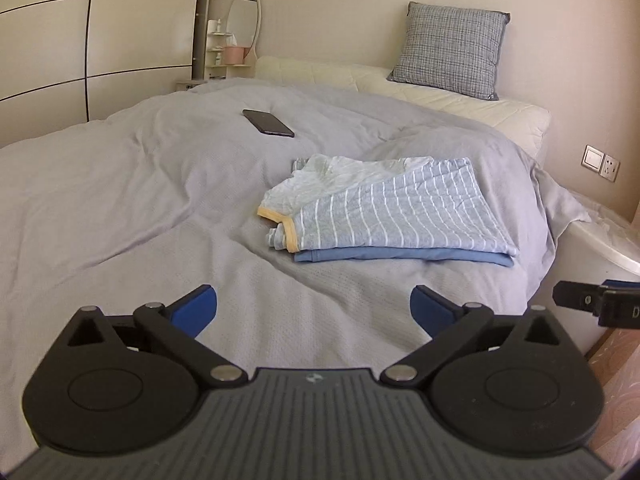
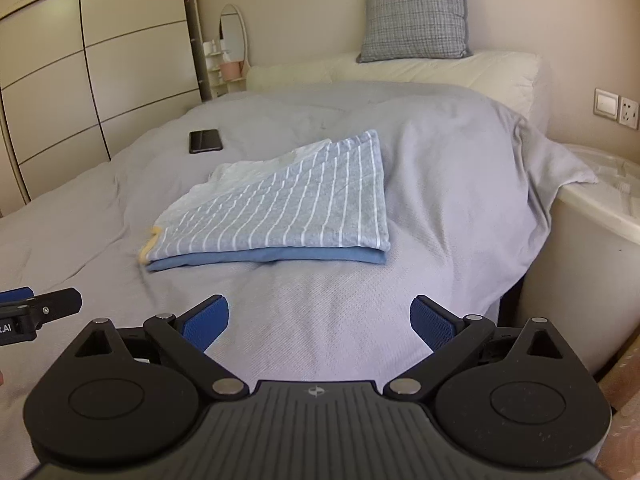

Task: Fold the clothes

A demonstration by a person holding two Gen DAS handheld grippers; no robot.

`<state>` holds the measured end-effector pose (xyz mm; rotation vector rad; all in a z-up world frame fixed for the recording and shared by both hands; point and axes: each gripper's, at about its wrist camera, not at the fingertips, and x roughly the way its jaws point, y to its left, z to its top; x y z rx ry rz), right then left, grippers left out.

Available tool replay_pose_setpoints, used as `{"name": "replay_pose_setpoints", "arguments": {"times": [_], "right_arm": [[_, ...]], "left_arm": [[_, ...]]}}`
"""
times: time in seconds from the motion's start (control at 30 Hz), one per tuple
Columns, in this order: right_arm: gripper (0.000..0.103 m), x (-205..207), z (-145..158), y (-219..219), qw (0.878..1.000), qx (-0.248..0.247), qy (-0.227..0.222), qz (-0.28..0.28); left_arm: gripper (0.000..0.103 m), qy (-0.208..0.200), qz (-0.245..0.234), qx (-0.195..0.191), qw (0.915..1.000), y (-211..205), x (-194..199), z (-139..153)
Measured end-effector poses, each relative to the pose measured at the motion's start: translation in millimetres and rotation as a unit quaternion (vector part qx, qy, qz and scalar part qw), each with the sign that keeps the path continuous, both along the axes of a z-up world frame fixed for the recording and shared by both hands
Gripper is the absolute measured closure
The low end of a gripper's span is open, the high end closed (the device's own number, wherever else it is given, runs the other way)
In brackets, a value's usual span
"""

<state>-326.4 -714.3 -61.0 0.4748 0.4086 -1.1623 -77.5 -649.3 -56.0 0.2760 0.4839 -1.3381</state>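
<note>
Left wrist view first, from left to right: we see a cream wardrobe (image 1: 80,40), then a dark phone (image 1: 268,122) lying flat on the grey bed cover (image 1: 120,200). Right of the phone, well apart from it, lies the folded striped garment (image 1: 384,212), grey with white stripes, a yellow trim at its left corner and a blue layer showing along its near edge. A checked pillow (image 1: 452,50) leans against the wall behind it. Our left tongs (image 1: 314,310) hang above the cover in front of the garment, blue pads spread wide, nothing between them. At the right edge a finger of the right tongs (image 1: 576,300) shows.

From the right wrist view we see the right tongs (image 2: 320,320) likewise spread wide and empty, short of the garment and not touching it. A wall switch (image 2: 608,104) sits at the far right.
</note>
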Motion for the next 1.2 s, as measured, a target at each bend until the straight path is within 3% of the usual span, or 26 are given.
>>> {"name": "replay_pose_setpoints", "arguments": {"times": [0.2, 0.6, 1.2], "right_arm": [[0.002, -1.7, 6.6, 24.2, 1.0, 0.02, 0.001, 0.002], [0.002, -8.5, 15.2, 56.5, 0.999, 0.038, 0.003, -0.003], [0.002, -11.9, 11.9, 63.8, 0.999, 0.052, 0.0, -0.01]], "left_arm": [[0.001, -0.006, -0.009, -0.001, 0.9999, 20.8, -10.5, 11.6], [0.001, -0.007, -0.015, 0.042, 0.999, 38.1, -30.8, 7.9], [0.001, -0.01, -0.007, 0.058, 0.9982, 34.7, -36.8, 10.1]]}}
